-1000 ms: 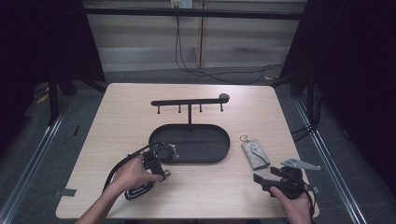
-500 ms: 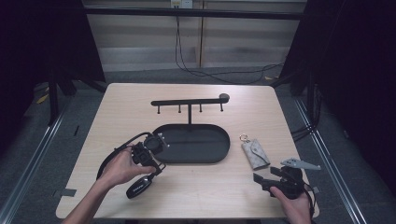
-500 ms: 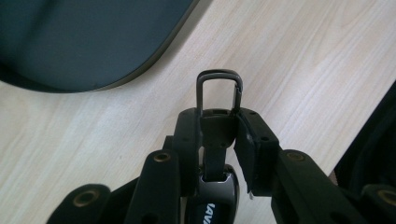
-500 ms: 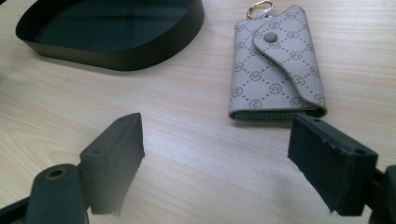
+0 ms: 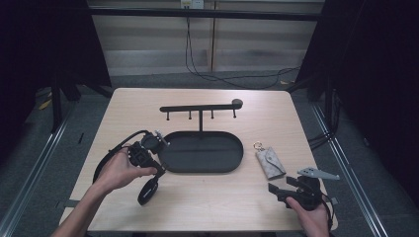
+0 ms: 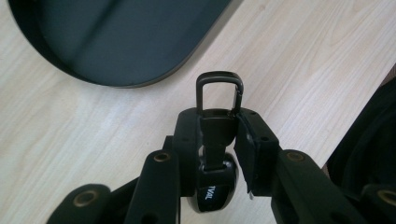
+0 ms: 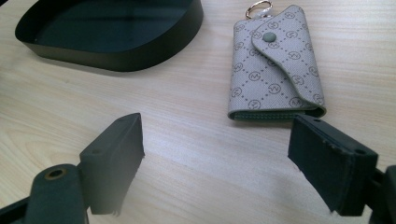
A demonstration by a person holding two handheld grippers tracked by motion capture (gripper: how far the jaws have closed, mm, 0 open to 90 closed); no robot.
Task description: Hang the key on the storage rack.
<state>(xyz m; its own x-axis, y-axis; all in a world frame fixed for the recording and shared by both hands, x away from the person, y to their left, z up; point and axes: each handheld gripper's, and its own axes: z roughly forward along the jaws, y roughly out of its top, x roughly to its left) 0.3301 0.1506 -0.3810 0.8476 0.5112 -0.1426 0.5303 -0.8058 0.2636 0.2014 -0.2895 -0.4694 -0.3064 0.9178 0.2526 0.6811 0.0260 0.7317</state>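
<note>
The left gripper is clamped on a black key fob with a dark metal loop, held above the light wooden table beside the black oval tray. The right gripper is held apart, near a grey patterned key pouch.

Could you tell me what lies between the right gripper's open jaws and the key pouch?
Only bare table, in the right gripper view; the right gripper sits just short of the key pouch.

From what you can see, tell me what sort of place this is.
Probably a recording booth or lab: a lone wooden table ringed by black curtains, floor rails alongside, cables trailing behind.
</note>
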